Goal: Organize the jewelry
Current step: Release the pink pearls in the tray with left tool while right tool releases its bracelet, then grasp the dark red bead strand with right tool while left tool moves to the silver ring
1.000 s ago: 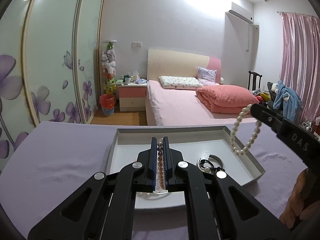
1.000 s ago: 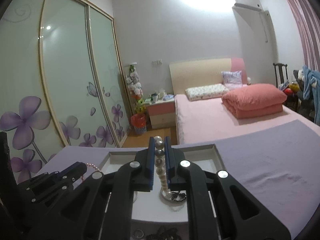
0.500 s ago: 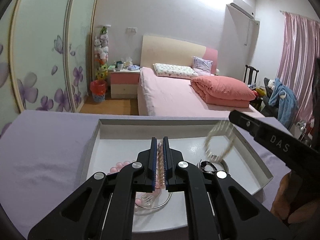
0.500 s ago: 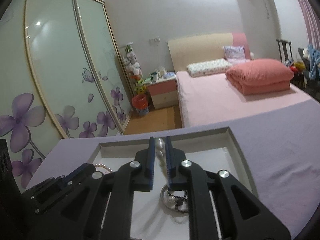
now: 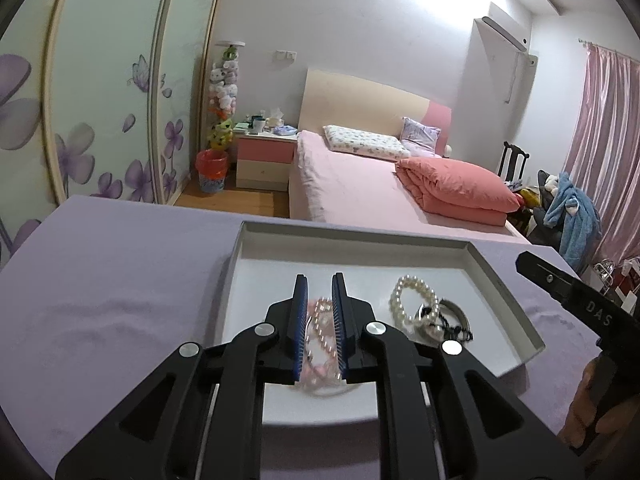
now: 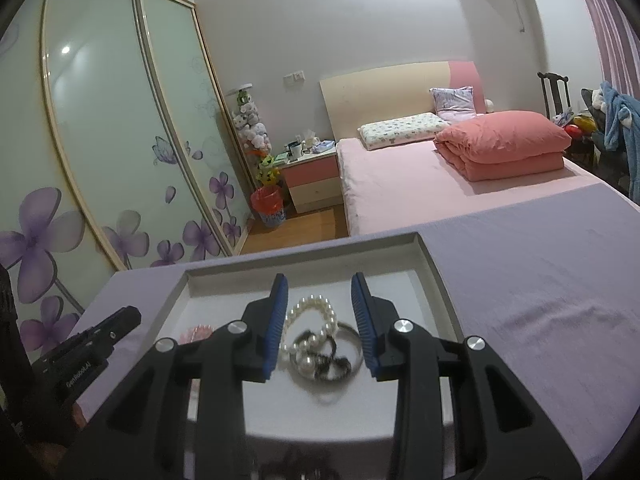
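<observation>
A shallow white tray (image 5: 504, 292) sits on the purple cloth. A pink bead bracelet (image 5: 320, 320) lies in the tray between the fingers of my left gripper (image 5: 320, 280), which is open just above it. A white pearl bracelet (image 6: 310, 312) lies in the tray, partly on a silver bangle (image 6: 352, 330) and a dark beaded piece (image 6: 336, 364). My right gripper (image 6: 319, 280) is open over them. The pearl bracelet also shows in the left wrist view (image 5: 414, 300), and the pink bracelet in the right wrist view (image 6: 196, 332).
The purple-covered table (image 6: 540, 280) extends right and left of the tray. More dark jewelry (image 6: 304, 468) lies on the cloth below the tray's near edge. A pink bed (image 5: 360, 188) and wardrobe doors (image 6: 100, 140) stand beyond the table.
Both grippers lowered into the tray and opened. The pink bracelet left my left gripper and the pearl bracelet left my right; both now lie in the tray.
</observation>
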`<state>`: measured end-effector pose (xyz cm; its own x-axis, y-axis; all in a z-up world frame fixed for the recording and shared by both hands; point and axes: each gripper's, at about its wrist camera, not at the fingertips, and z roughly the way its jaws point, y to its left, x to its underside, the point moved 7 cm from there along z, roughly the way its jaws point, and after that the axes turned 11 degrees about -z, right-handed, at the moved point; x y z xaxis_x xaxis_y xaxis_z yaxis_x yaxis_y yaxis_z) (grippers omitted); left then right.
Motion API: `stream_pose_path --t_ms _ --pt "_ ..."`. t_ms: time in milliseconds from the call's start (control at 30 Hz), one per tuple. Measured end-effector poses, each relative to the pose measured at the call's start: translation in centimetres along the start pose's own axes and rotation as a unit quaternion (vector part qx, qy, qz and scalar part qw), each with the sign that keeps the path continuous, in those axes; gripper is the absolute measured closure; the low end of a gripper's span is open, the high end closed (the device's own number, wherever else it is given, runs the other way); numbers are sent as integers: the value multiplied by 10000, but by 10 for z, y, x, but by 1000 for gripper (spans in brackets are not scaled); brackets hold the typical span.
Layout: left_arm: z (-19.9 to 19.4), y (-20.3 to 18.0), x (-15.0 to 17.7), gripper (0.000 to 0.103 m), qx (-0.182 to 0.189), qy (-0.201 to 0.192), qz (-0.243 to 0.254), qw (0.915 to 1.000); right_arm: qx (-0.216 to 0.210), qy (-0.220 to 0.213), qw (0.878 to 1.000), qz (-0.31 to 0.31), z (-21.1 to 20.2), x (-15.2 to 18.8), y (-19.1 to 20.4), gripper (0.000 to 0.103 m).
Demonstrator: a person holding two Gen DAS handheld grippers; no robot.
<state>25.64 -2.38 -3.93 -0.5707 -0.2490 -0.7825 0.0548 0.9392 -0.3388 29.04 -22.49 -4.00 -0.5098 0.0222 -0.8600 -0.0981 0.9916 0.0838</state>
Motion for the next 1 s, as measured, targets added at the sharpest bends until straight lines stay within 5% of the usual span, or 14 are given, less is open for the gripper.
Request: stream_pose_path --t_ms 133,233,367,600,1000 --pt "-13 6 9 89 -4 53 71 10000 -69 241 9997 -66 -12 20 2 69" --pt "-22 12 17 66 -70 89 97 9999 -240 644 9976 -127 -16 46 3 69" --pt "-29 21 30 64 -139 228 147 9995 -419 1098 9929 -186 -17 76 9 69" --pt "-31 32 50 57 -316 388 206 9985 -577 1538 9854 -444 -21 110 21 52" --pt "-33 37 60 56 -382 430 259 9980 -365 1973 9680 -1504 -6 127 46 34"
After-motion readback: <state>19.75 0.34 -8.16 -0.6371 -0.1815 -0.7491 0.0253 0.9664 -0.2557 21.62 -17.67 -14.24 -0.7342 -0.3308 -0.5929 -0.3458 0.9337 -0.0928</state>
